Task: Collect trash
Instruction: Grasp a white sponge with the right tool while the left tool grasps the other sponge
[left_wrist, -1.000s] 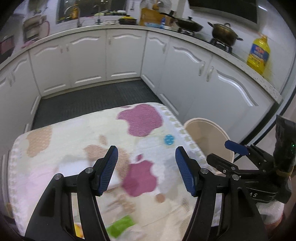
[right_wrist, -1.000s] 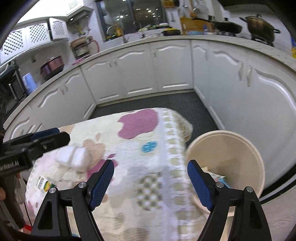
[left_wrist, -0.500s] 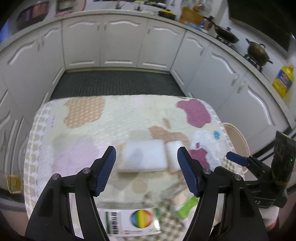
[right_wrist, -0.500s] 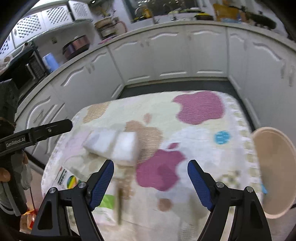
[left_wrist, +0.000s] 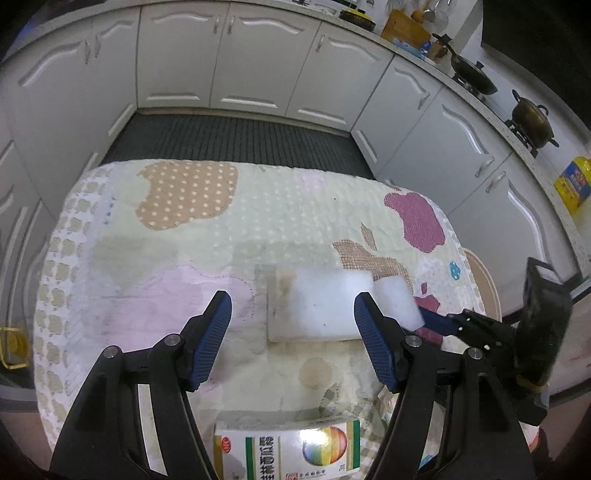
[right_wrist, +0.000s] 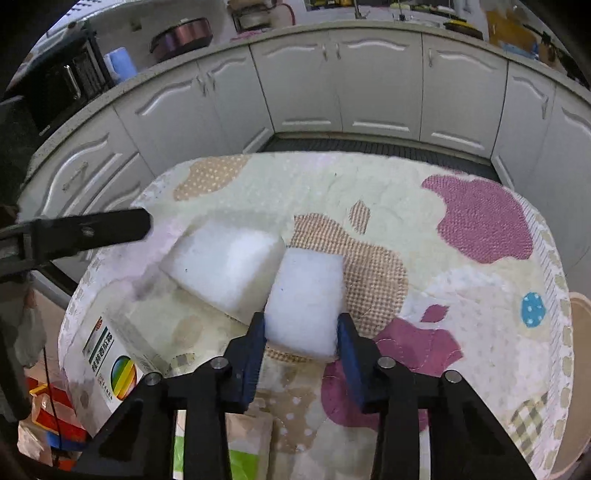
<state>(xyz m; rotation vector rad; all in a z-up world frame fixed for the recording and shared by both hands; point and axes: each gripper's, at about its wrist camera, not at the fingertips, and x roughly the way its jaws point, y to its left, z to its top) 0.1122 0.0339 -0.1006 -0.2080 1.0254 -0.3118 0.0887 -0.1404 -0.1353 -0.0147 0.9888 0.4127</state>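
Right now, right gripper (right_wrist: 301, 326) is clamped on the smaller white foam block (right_wrist: 304, 299) on the patterned tablecloth (right_wrist: 461, 229), touching the larger block (right_wrist: 225, 266). Left gripper (left_wrist: 291, 328) hangs wide open, holding nothing.

left gripper (left_wrist: 291, 334): jaws spread wide, hovering, gripping nothing | right gripper (right_wrist: 301, 345): jaws drawn in, both pads pressed on the smaller white foam block (right_wrist: 304, 299), low over the table's near edge

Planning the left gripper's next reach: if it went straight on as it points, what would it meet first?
Probably the larger foam block, lying between the open left gripper's fingers; depth is unclear.
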